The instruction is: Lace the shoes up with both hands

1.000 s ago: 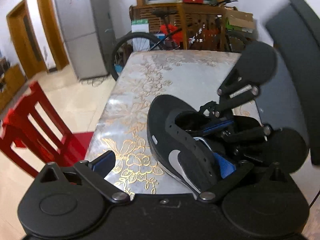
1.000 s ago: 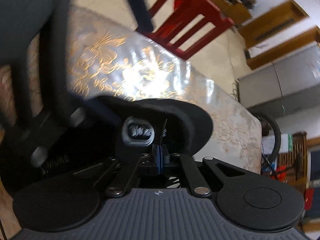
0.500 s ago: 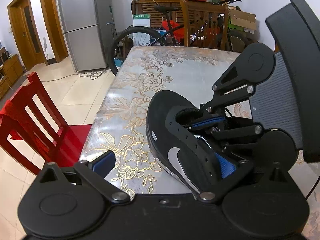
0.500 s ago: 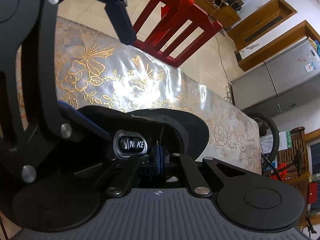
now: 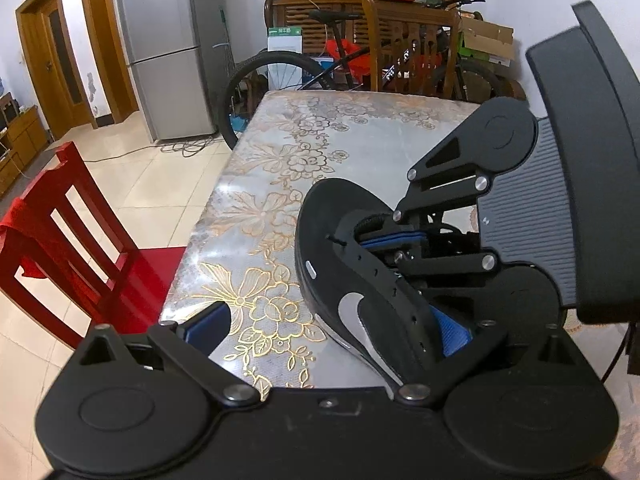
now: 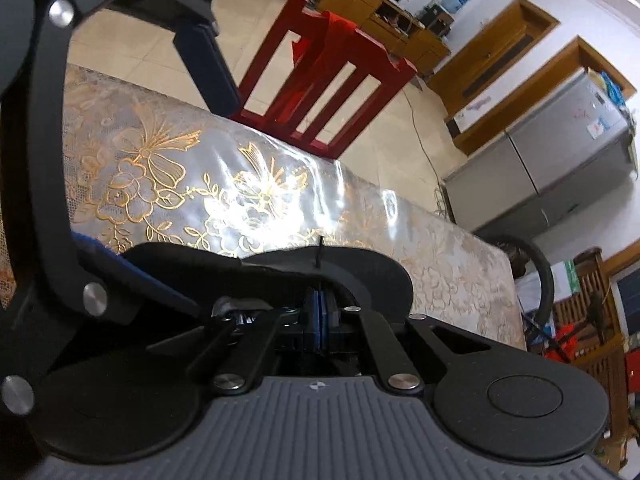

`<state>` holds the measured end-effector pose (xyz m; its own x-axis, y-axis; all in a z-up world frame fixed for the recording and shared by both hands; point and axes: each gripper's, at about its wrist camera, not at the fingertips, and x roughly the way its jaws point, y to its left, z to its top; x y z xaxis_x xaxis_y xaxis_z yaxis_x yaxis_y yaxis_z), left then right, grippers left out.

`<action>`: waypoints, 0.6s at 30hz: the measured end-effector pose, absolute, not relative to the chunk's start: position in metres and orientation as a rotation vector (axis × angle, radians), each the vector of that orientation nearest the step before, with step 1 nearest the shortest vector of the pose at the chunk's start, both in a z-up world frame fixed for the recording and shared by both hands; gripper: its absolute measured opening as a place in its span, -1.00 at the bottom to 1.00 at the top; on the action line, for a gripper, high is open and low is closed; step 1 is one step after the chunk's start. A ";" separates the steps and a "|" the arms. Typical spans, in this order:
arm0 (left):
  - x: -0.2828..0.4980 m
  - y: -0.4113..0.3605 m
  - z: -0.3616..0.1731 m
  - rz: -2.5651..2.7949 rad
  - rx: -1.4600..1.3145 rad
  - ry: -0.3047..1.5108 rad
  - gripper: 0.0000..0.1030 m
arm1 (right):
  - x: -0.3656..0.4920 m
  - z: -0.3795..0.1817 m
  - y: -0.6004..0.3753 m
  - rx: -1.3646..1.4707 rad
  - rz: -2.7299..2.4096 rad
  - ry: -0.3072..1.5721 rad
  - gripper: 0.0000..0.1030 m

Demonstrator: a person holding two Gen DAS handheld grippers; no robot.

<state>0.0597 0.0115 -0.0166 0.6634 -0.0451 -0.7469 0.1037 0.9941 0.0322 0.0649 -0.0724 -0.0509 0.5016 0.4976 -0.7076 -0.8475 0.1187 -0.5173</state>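
Observation:
A black shoe (image 5: 360, 280) with a white swoosh lies tilted on its side on the flowered table (image 5: 280, 184). My left gripper (image 5: 330, 328) is open wide. Its right pad (image 5: 452, 332) sits inside the shoe against the side wall, and its left pad (image 5: 208, 324) hangs free over the table. My right gripper (image 6: 319, 320) reaches into the shoe's opening from the right, blue pads (image 5: 392, 240) pressed together on a thin black lace (image 6: 320, 254). The lace tip (image 5: 334, 239) pokes out through an upper eyelet of the side wall.
A red chair (image 5: 68, 248) stands by the table's left edge. A fridge (image 5: 160, 48), a bicycle (image 5: 304, 64) and wooden chairs (image 5: 412, 40) stand beyond the far end. The table edge (image 5: 176, 300) runs close under my left pad.
The right gripper has rolled and dipped deeper into the shoe. The tongue label has dropped out of its view, and the lace tip now shows outside the eyelet. The left gripper and shoe stayed put.

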 end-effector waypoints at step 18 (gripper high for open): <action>0.053 0.008 -0.021 -0.098 0.093 0.845 0.99 | 0.109 -0.016 -0.058 -0.792 1.147 0.657 -0.73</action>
